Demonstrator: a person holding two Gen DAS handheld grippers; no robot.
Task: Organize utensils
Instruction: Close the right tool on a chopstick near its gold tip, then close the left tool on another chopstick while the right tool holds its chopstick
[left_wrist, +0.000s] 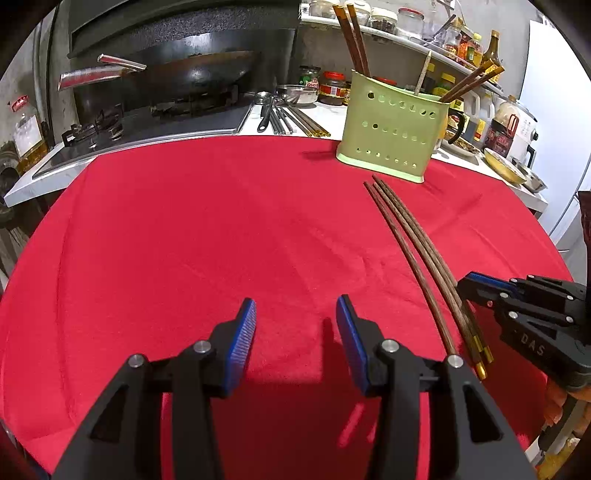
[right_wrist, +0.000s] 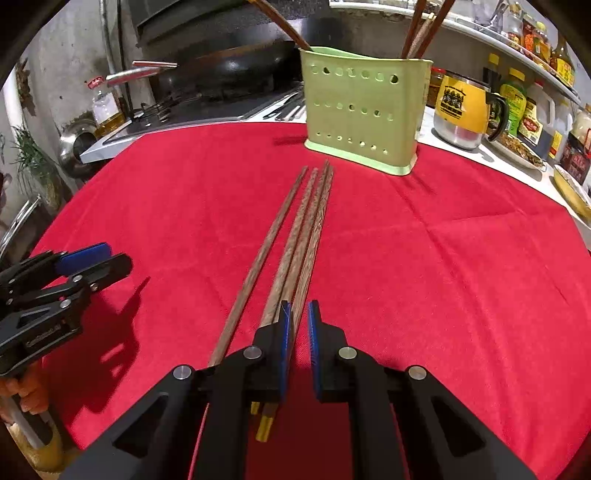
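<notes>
four loose chopsticks (right_wrist: 295, 236), one green holder (right_wrist: 364, 107), two grippers (left_wrist: 295, 325).

a red cloth (left_wrist: 207, 229) covers the work surface, creased in shallow folds. on it stands a pale green perforated utensil holder (left_wrist: 391, 133) near the far edge, upright. in front of it lie 4 long wooden chopsticks (right_wrist: 295, 243) with brass-coloured ends, side by side, 3 close together and 1 slightly apart, tips toward the holder.
</notes>
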